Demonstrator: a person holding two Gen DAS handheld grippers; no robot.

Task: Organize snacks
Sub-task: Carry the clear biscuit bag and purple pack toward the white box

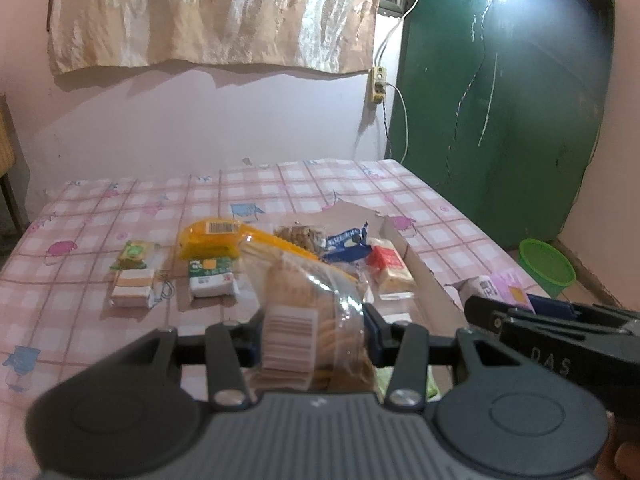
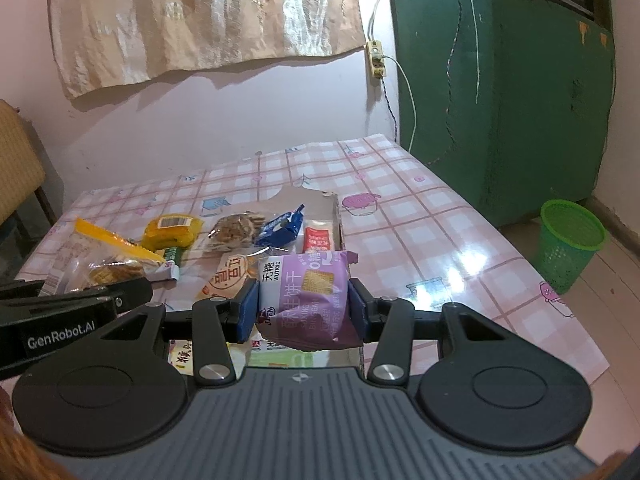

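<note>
Left gripper [image 1: 314, 338]: closed on clear biscuit bag [image 1: 304, 304], lifted over table [image 1: 80, 216]
Right gripper [image 2: 304, 306]: pads squeezing purple cracker pack [image 2: 306, 296] above cardboard box [image 2: 334, 210]
Slip risk: slick film, bag heavy at 12 o'clock, could tilt out
Collision risk: grippers close together; at 3 o'clock the right one may knock the bag

The purple foil biscuit packet [image 2: 304, 300] reads "无糖 WUTANG" in a white panel at its upper left, "酥性饼干" in large white characters down its front, and "0糖" at its upper right. The black plastic body of the left gripper [image 2: 60, 332] carries "GenRobot.AI" in white letters. The black body of the right gripper [image 1: 560, 360] shows embossed letters reading roughly "DAS". Barcodes on other packets are illegible.
</note>
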